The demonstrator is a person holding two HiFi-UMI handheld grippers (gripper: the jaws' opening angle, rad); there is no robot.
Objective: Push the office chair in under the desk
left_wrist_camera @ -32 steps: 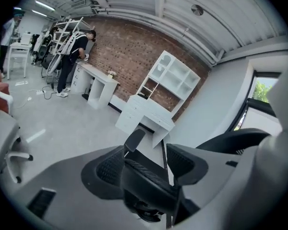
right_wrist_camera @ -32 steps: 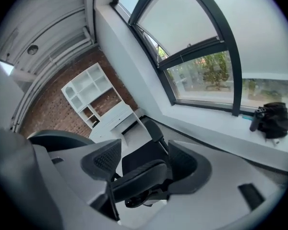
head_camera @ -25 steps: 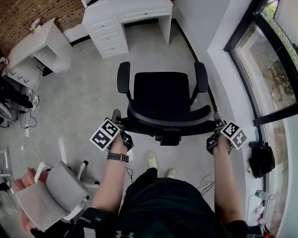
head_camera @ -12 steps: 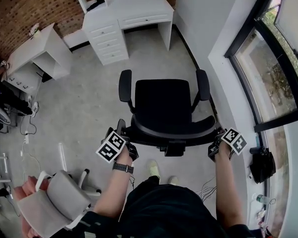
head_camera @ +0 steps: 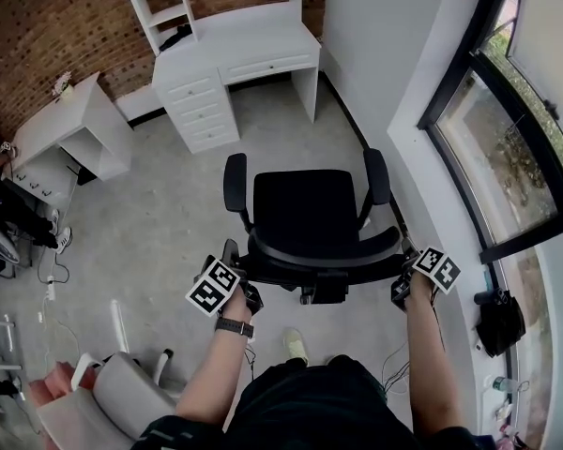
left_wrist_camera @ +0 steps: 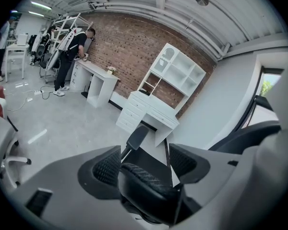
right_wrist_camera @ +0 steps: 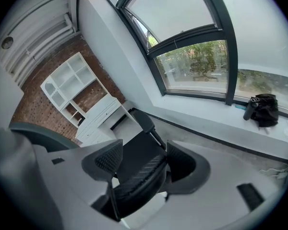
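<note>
The black office chair [head_camera: 305, 204] stands on the grey floor, facing the white desk [head_camera: 253, 40] with its drawers and shelf top by the brick wall. My left gripper [head_camera: 238, 268] straddles the left end of the curved backrest [head_camera: 324, 256]. Its jaws have just been opening. The rim [left_wrist_camera: 144, 181] lies against the left pad, with a gap to the right pad. My right gripper [head_camera: 405, 262] is at the right end of the backrest. Its jaws have just been closing, and the rim [right_wrist_camera: 137, 178] spans between both pads.
A second white desk [head_camera: 70, 120] stands at the left wall, a grey chair [head_camera: 113, 406] at lower left. The window wall [head_camera: 507, 139] runs close along the right, with a black bag [head_camera: 499, 322] on its sill. A person [left_wrist_camera: 72, 47] stands far left.
The chair and both grippers have moved toward the desk. The grey chair at lower left has slid toward the bottom edge of the head view.
</note>
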